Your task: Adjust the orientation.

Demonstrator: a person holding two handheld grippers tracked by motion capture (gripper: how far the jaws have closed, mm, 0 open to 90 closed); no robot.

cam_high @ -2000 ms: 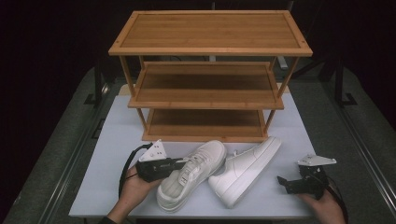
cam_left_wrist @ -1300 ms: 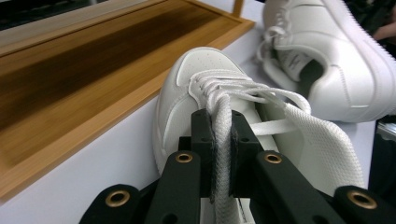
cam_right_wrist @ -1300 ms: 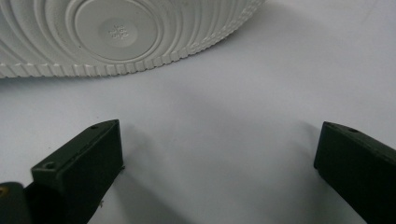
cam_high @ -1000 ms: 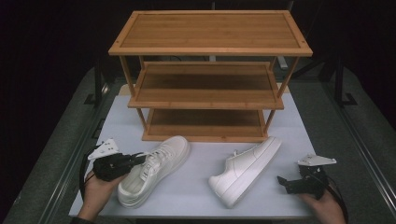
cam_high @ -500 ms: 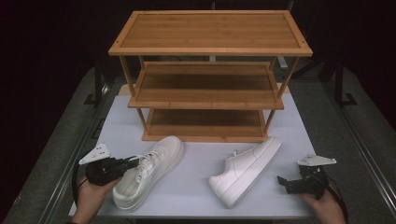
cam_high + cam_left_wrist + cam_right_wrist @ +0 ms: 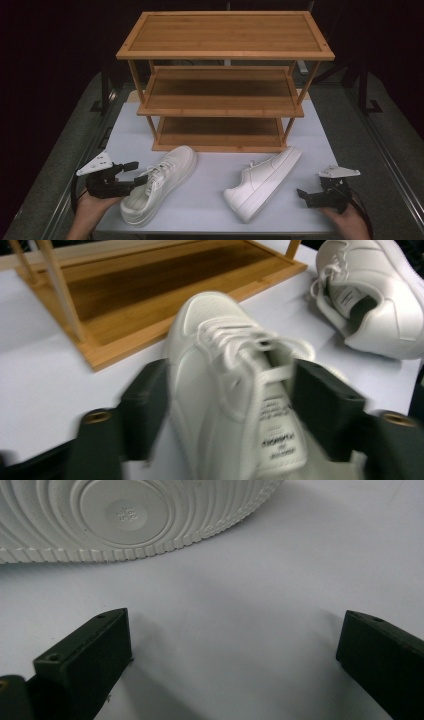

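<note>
The left hand-held gripper is sitting at the lower left of the high view, its jaws spread around the heel end of a white sneaker, one on each side of the collar. In the left gripper view they are flanking the shoe; whether they are pressing it I cannot tell, since that picture is blurred. The second sneaker is lying on its side at lower centre-right, its sole facing the right hand-held gripper, which is resting wide open and empty on the white worktop. These shoes look light, with soft uppers and stiff rubber soles. Gripping across the heel collar, or the sole edge, seems firmest. The bamboo shoe rack is standing behind.
</note>
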